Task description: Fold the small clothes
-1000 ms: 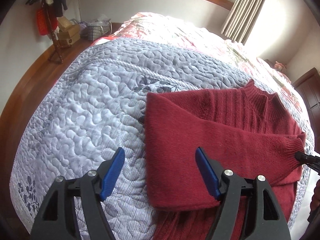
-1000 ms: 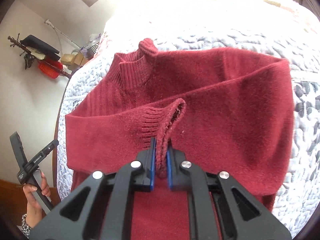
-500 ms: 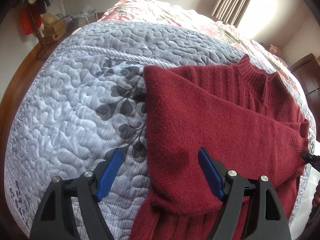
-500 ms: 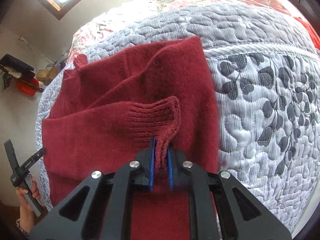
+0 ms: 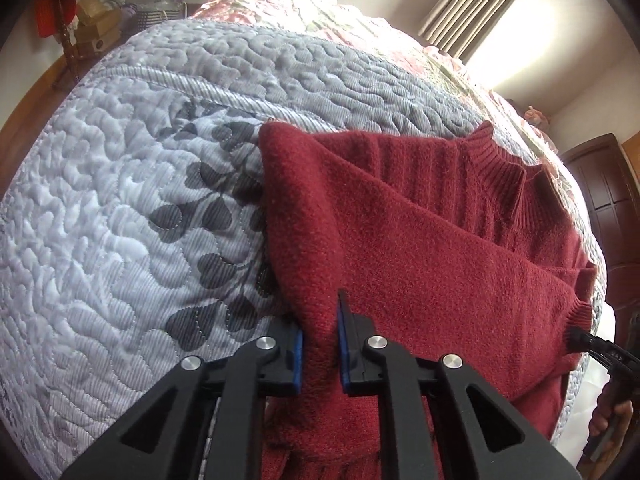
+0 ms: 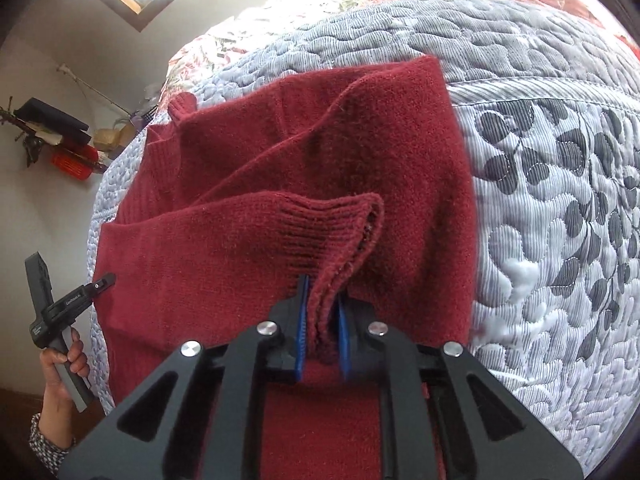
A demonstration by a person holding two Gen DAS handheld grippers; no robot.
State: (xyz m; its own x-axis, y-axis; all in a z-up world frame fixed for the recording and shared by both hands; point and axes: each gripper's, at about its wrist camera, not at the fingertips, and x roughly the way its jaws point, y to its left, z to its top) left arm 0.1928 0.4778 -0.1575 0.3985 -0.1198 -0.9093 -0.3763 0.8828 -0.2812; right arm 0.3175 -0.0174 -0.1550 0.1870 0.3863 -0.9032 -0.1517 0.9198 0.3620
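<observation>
Sweater [image 5: 420,248] hem hidden; grippers seemingly clamp fabric.

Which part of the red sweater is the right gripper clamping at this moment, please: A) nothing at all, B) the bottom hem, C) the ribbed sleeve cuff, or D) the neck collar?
C: the right gripper is shut with the ribbed sleeve cuff of the red sweater pinched between its blue pads.

Sweater [image 5: 440,240]: dark red knit, fuzzy matt nap; ribbed cuff [image 6: 320,232] and collar [image 5: 500,160]. Quilt [image 5: 120,200]: pale grey stitched cloth, puckered, faint sheen. Left gripper [image 5: 320,344], right gripper [image 6: 322,332]: matt black plastic, blue pads [image 5: 343,344], shiny metal screw heads. Floor [image 5: 28,108]: glossy brown wood.
</observation>
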